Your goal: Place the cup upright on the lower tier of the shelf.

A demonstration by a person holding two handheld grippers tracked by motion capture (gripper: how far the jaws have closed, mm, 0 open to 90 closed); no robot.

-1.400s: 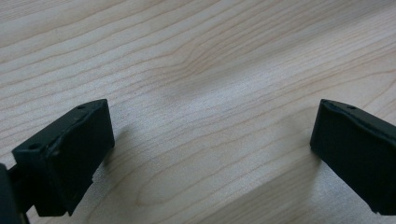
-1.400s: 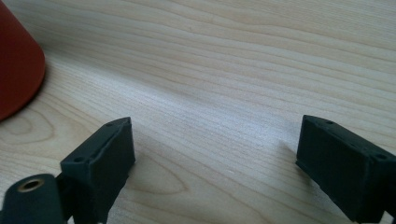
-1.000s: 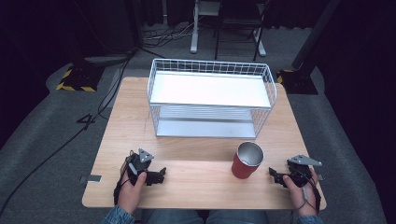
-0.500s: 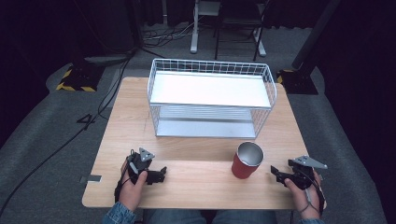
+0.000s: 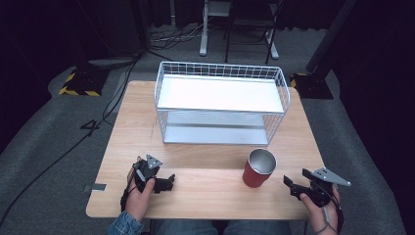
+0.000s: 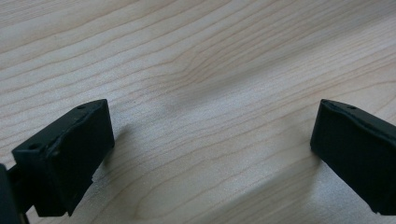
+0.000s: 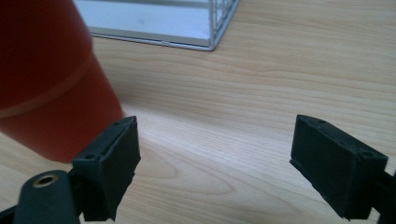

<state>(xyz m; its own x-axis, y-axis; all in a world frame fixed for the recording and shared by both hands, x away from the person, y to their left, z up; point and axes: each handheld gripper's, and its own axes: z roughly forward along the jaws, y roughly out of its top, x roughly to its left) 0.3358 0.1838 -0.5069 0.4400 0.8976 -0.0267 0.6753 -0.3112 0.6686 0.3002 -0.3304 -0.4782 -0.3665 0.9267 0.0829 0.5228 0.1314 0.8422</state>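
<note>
A red cup (image 5: 258, 169) with a shiny metal inside stands upright on the wooden table (image 5: 210, 156), right of centre. My right gripper (image 5: 295, 179) rests near the table's front right corner, just right of the cup, open and holding nothing. In the right gripper view the cup (image 7: 46, 79) rises at the left, beside the left jaw, and bare wood lies between the fingertips of the right gripper (image 7: 215, 163). My left gripper (image 5: 168, 182) lies at the front left, open over bare wood. The left gripper view shows the left gripper (image 6: 210, 149) with its jaws wide apart.
A white wire rack (image 5: 220, 103) with two shelves stands at the back middle of the table; its corner (image 7: 187, 28) appears in the right gripper view. Dark floor, cables and stands surround the table.
The right hand has drifted slightly to the right near the front edge. The left gripper and the cup have stayed put.
</note>
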